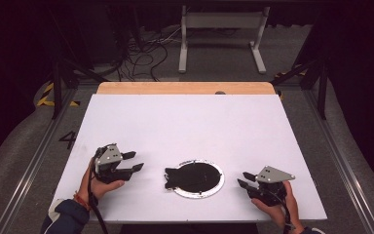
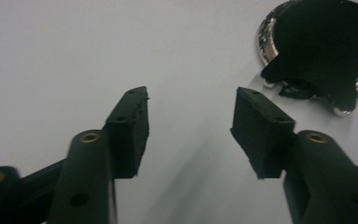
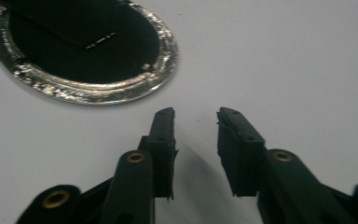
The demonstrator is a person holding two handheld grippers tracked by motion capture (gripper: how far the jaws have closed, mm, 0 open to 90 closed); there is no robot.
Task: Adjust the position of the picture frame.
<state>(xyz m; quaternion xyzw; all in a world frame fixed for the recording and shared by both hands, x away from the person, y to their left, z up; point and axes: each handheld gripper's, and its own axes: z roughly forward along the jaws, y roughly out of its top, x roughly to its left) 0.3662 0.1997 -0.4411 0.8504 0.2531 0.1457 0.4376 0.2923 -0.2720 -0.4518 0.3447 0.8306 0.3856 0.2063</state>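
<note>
A round plate (image 1: 198, 179) with a shiny silver rim lies flat on the white table (image 1: 185, 126), near the table's front edge and about midway across it. Its inside is black, and a black flat piece (image 1: 173, 178) lies on it, reaching out over the plate's left rim onto the table. What that piece is, I cannot tell.

The left gripper (image 1: 132, 162) sits to the left of the plate, apart from it, its jaws pointing toward the plate. In the left gripper view the two pads (image 2: 130, 126) stand clearly apart with bare table between them — open, holding nothing. From there the plate (image 2: 268, 39) shows ahead and to the right of the jaws, with the black piece (image 2: 317, 74) hanging over its near rim.

The right gripper (image 1: 244, 179) sits to the right of the plate, near its rim but not touching, jaws also turned toward it. In the right gripper view its pads (image 3: 164, 135) have a narrower gap than the left one's, yet only table shows between them — open as well. The plate (image 3: 163, 60) lies ahead and to the left of these jaws.

Each gripper is held in a hand, low over the table.
</note>
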